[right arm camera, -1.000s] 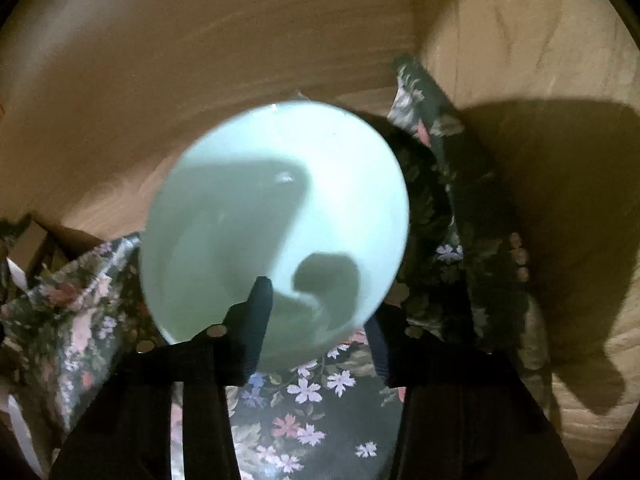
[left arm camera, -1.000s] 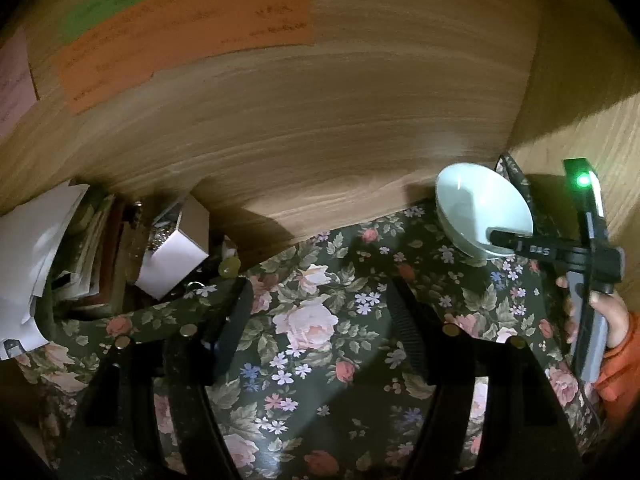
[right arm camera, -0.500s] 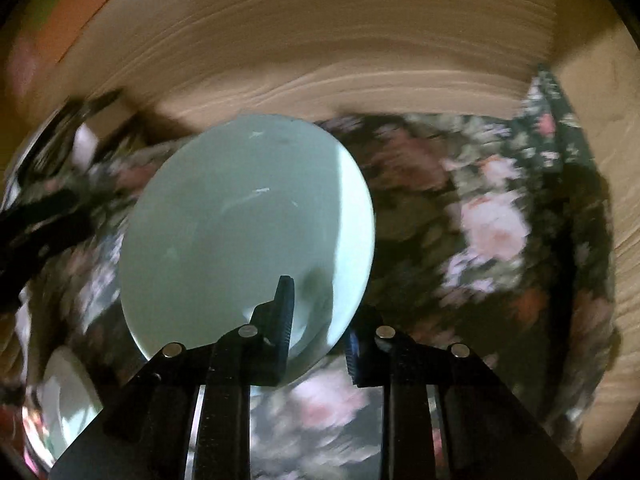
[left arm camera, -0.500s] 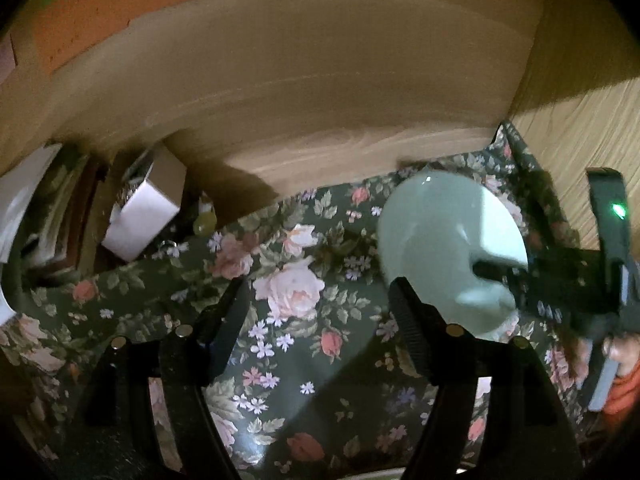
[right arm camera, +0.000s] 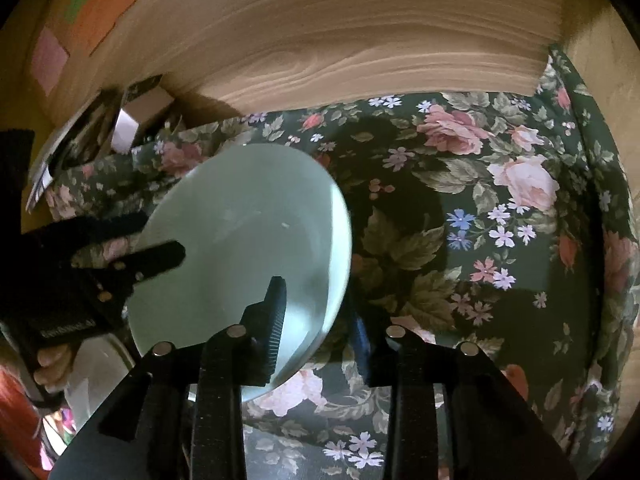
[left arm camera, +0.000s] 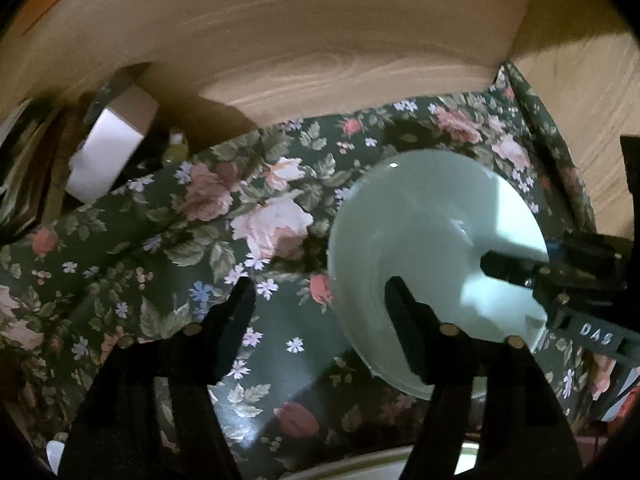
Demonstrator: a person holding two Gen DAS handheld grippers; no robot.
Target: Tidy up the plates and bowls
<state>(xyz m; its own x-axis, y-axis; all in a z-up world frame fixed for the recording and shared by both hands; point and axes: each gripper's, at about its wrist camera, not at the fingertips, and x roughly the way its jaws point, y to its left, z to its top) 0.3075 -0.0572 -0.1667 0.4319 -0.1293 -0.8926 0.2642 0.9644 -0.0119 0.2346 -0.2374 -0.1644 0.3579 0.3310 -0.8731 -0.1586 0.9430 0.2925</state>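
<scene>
The right gripper (right arm camera: pixel 316 320), clamped on the bowl (right arm camera: pixel 248 240) rim, has carried it from the corner over toward the left gripper (left arm camera: pixel 320 304). The left jaws are closing with the bowl's near rim now between them, above the floral cloth (left arm camera: pixel 180 240).

On my right gripper (left arm camera: pixel 516 276) I read white letters, "DAS"; the print on my left gripper (right arm camera: pixel 160 256) is too blurred.

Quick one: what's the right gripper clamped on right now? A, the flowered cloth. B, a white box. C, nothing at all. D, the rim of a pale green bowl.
D: the right gripper has one finger inside the bowl and one outside, pinching its rim, with the flowered cloth behind.
</scene>
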